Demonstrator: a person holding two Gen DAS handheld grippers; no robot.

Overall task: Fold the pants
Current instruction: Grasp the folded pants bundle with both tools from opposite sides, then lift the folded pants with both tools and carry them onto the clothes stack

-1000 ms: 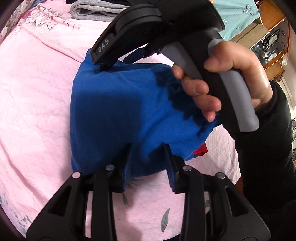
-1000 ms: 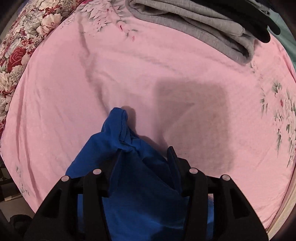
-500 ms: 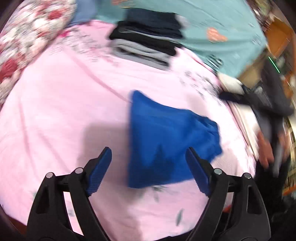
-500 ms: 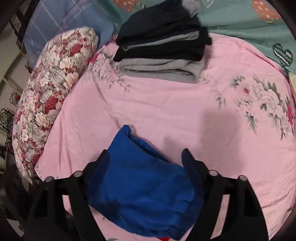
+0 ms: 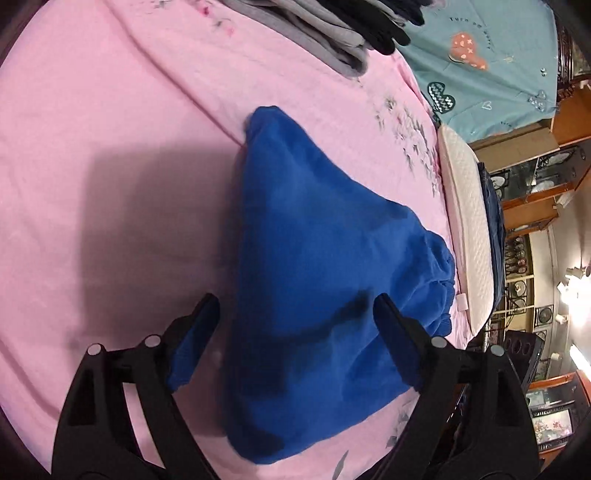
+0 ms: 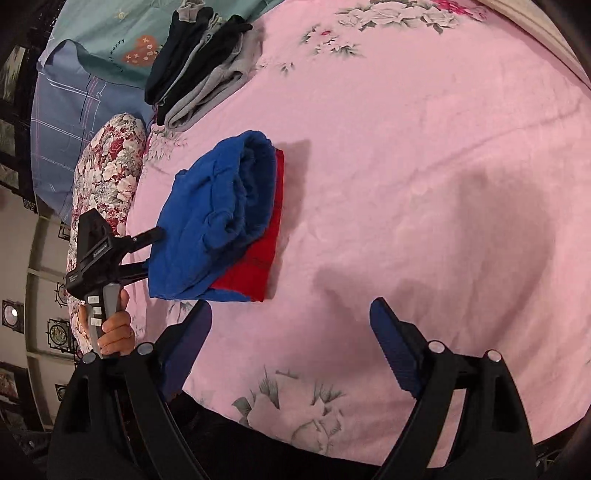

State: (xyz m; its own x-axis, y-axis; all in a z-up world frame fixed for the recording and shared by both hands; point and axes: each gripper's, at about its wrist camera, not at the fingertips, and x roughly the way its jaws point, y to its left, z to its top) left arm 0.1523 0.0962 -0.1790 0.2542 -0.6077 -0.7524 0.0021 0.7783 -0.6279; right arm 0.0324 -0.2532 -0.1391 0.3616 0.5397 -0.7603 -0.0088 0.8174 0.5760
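The blue pants [image 5: 314,258] lie folded in a thick bundle on the pink sheet [image 5: 110,184]. In the right wrist view the blue pants [image 6: 214,214] show a red layer [image 6: 258,258] along their underside. My left gripper [image 5: 295,332] stands open just above the near end of the bundle, with its pads apart from the cloth. From the right wrist view the left gripper [image 6: 155,251] sits at the bundle's left edge, held by a hand [image 6: 114,328]. My right gripper [image 6: 291,332] is open over bare sheet, below and to the right of the pants, holding nothing.
A stack of folded grey and dark clothes [image 5: 332,33] [image 6: 199,74] lies at the far side of the bed. A floral pillow [image 6: 107,177] and a teal cover [image 5: 480,74] border the sheet. A white mattress edge [image 5: 465,221] runs along the right, with wooden furniture beyond.
Both grippers let go of the blue pants and opened wide. The right gripper pulled back and swung off to the side. The pants now rest folded on the sheet.
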